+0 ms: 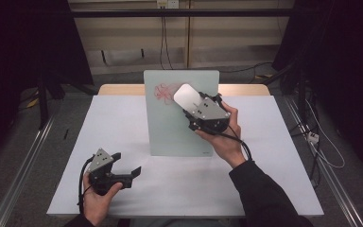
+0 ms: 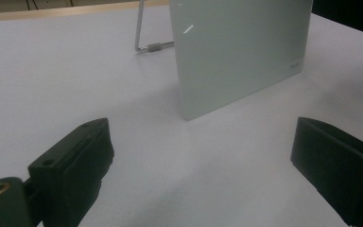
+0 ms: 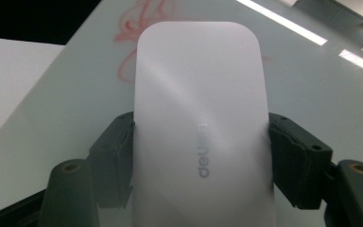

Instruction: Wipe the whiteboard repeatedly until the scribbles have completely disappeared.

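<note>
Looks like a lab or recording studio set up for capture, not a home. A bench with a light wooden top (image 1: 123, 89) is covered by a plain white sheet (image 1: 123, 142) and stands on grey floor. Long metal floor rails (image 1: 21, 165) run along both sides of it. Black curtains (image 1: 23, 42) hang dark at left and right. The pale back wall (image 1: 127, 33) carries a wall socket (image 1: 166, 4), with black cables (image 1: 164, 38) dropping from it. More loose cables and a white power strip (image 1: 313, 137) lie on the floor at right.
</note>
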The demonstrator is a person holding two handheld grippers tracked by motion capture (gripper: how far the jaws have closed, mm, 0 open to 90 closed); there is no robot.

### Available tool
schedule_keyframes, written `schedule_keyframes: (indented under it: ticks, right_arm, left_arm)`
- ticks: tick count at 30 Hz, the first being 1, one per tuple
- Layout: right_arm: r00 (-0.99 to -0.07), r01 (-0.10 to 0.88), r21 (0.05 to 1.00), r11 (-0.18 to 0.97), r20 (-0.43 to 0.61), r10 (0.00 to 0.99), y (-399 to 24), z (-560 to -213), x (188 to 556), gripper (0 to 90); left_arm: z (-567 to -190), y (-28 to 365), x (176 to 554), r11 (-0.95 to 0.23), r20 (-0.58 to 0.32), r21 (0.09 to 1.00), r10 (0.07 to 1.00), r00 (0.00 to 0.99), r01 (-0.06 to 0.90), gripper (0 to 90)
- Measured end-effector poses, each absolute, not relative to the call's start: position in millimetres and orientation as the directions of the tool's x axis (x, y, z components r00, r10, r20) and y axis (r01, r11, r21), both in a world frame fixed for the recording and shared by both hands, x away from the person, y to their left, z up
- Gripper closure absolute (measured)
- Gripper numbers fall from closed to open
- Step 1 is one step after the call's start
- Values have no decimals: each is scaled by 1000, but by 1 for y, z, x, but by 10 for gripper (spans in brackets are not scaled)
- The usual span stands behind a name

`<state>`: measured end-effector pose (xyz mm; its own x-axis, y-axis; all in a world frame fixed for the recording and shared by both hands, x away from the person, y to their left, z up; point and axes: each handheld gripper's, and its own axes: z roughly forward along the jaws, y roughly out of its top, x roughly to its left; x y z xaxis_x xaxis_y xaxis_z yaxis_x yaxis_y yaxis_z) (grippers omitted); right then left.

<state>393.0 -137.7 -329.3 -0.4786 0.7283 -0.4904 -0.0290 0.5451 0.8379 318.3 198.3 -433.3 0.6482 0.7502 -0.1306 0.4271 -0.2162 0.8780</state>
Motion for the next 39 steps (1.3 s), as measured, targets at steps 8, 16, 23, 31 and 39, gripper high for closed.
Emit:
schedule_keyframes:
  ticks: [8, 16, 23, 31, 39]
  right_arm:
    - [-411, -17, 859, 512, -473, 780, -150, -307, 401, 314]
    - [-440, -25, 846, 532, -487, 754, -124, -323, 398, 314]
    - [-501, -26, 838, 545, -483, 718, -98, -350, 390, 314]
    - [-526, -21, 832, 554, -480, 702, -96, -351, 389, 314]
    - [-458, -31, 842, 539, -491, 741, -116, -327, 397, 314]
  left_arm:
    - [-433, 199, 319, -213, -134, 877, 753, 645, 431, 61]
    - [-434, 199, 318, -218, -129, 877, 752, 646, 428, 61]
    - [-433, 199, 318, -217, -131, 876, 751, 647, 430, 61]
    - [-434, 200, 318, -222, -128, 875, 751, 648, 430, 61]
    - [-434, 199, 318, -221, -129, 875, 752, 646, 432, 61]
